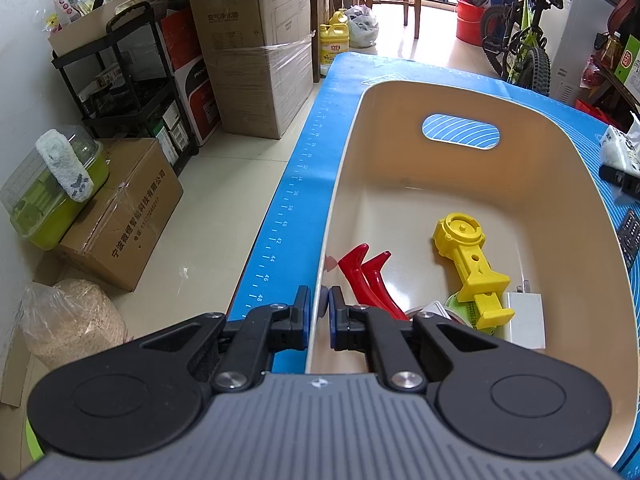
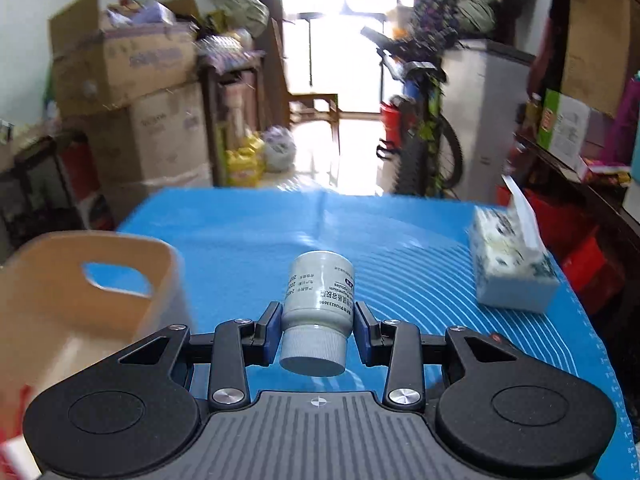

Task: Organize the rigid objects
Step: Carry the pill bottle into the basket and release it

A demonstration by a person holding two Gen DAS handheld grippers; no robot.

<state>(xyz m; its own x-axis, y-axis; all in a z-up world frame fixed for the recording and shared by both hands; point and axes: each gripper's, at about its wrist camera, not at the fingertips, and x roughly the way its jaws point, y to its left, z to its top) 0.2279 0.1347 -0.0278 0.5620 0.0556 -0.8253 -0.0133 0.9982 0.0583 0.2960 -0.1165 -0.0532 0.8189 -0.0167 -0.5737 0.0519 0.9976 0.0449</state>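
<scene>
A cream plastic bin stands on the blue mat. Inside it lie a yellow toy tool, a red two-pronged piece and a white block. My left gripper is shut on the bin's near-left wall, one pad on either side of it. In the right wrist view my right gripper is shut on a white pill bottle, which hangs above the mat with its cap towards the camera. The bin sits to the lower left of that gripper.
A tissue pack stands at the mat's right side. A dark remote lies by the bin's right wall. Cardboard boxes, a black shelf and a bicycle crowd the floor around the table.
</scene>
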